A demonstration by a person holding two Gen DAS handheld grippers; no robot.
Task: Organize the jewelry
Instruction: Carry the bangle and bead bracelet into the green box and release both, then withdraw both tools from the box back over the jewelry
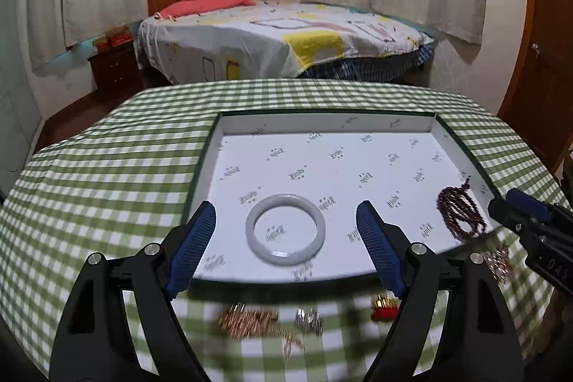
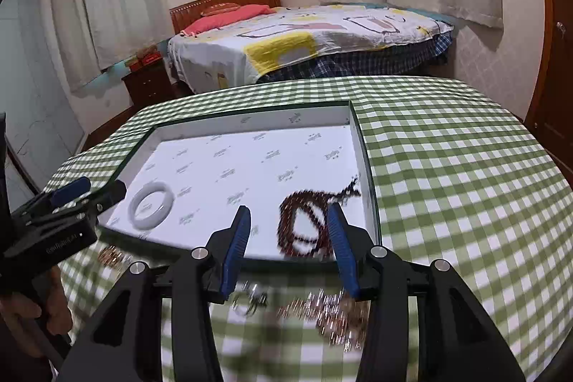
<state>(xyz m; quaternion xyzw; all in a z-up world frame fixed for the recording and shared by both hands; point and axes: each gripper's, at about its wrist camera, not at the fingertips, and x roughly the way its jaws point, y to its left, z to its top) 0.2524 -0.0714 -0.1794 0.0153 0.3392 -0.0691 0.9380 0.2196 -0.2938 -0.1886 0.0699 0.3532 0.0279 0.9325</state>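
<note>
on top of the table, a green and white checked cloth [image 1: 107, 167] is lying flat, and a big flat white tray [image 1: 322, 167] with a dark rim is sitting on it. behind the table, a bed [image 1: 272, 34] is standing with a red pillow [image 1: 204, 4] on it.

the left gripper [image 1: 286, 238] is hanging over the near edge of the tray with its blue fingers [image 1: 193, 246] wide apart, holding nothing. the right gripper [image 2: 290, 249] is hanging over the near right corner of the tray, and its fingers are apart too, with nothing held.

inside the tray, a white bangle [image 1: 285, 229] is lying flat near the front, between the left gripper's fingers as its camera sees it. a dark red bead string [image 2: 308, 224] is lying in a heap in the tray's near right corner.

on the cloth just in front of the tray, a gold chain [image 1: 250, 319], a small silver piece [image 1: 308, 319] and a small red piece [image 1: 385, 305] are lying, all blurry. another gold pile [image 2: 336, 317] is lying under the right gripper.
</note>
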